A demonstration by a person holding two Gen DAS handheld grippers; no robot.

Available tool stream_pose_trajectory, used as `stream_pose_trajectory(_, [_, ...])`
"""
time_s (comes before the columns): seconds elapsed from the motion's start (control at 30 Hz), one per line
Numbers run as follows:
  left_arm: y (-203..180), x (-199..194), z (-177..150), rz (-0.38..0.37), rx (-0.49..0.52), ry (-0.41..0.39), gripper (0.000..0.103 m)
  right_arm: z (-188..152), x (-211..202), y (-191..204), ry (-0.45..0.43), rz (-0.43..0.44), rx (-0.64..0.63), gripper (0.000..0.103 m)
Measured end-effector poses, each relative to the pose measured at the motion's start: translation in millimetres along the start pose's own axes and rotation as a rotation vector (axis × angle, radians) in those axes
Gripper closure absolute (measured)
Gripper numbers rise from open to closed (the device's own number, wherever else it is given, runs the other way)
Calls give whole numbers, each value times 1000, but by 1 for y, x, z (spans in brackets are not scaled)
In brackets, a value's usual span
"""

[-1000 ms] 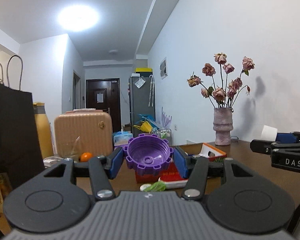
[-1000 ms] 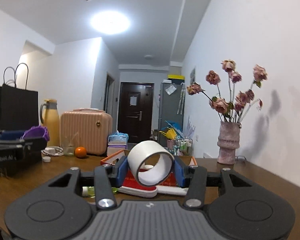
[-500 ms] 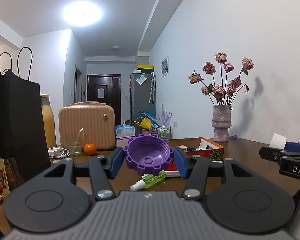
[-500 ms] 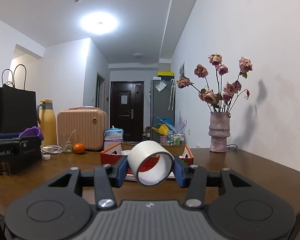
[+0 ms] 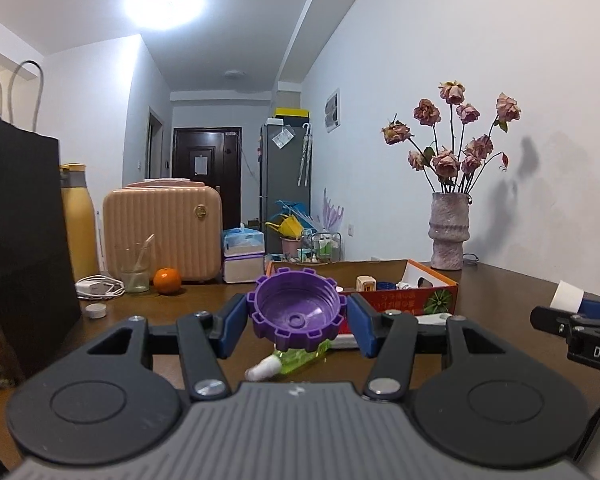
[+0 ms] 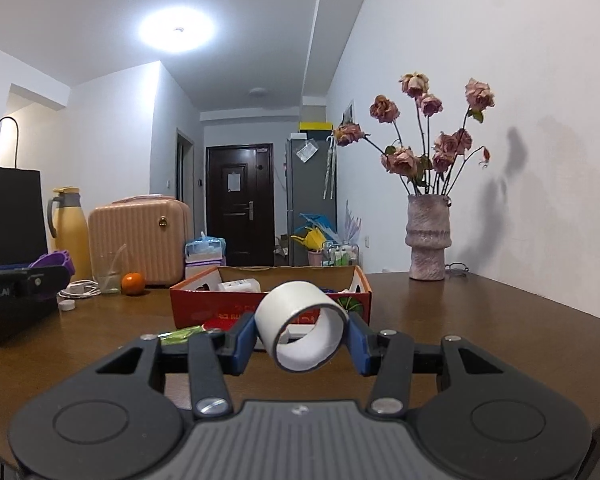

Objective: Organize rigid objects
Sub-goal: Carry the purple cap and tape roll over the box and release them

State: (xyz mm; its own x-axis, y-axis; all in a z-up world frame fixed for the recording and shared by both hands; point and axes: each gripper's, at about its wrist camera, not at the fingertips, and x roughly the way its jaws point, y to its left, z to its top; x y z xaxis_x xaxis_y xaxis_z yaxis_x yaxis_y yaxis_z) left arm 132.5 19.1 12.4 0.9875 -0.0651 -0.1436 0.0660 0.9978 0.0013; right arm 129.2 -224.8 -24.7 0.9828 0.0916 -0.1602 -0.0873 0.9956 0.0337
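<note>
1. The left gripper (image 5: 297, 322) is clamped on a purple toothed cap (image 5: 296, 314), held just short of the red cardboard box (image 5: 416, 300).
2. The right gripper (image 6: 301, 338) grips a white tape roll (image 6: 302, 326) in front of the same box (image 6: 228, 302).
3. Each should probably carry its item fully over the box rim and lower it before letting go, one at a time, so the grippers do not collide.
4. The green spray bottle (image 5: 296, 358) lies on the table below the cap.
</note>
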Motion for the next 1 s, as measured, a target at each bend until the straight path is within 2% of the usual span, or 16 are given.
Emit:
stream_pose_trajectory(0.2, [5, 57, 26, -44, -20, 34, 48, 32, 47, -9, -4, 70, -25, 56])
stream_pose_trajectory(0.43, [10, 163, 71, -121, 15, 130, 48, 88, 142, -27, 47, 187, -51, 56])
stream_pose_trajectory(0.53, [9, 216, 90, -157, 25, 185, 48, 113, 201, -34, 137, 217, -44, 56])
stream_pose_trajectory(0.63, [9, 280, 100, -185, 9, 296, 48, 133, 264, -33, 242, 244, -58, 56])
stream_pose_trajectory(0.7, [12, 327, 97, -171, -12, 397, 48, 139, 311, -30, 336, 254, -82, 56])
stream_pose_trajectory(0.8, [16, 382, 85, -190, -32, 525, 48, 132, 374, -21, 468, 281, -83, 56])
stream_pose_trajectory(0.83, [16, 394, 80, -193, -16, 544, 48, 126, 395, -17, 521, 295, -89, 56])
stream_pose_trajectory(0.9, [17, 415, 70, -153, 19, 565, 47, 113, 427, -9, 603, 297, -108, 56])
stream_pose_trajectory(1.0, [20, 442, 58, -152, 26, 653, 47, 95, 467, 5, 707, 277, -181, 56])
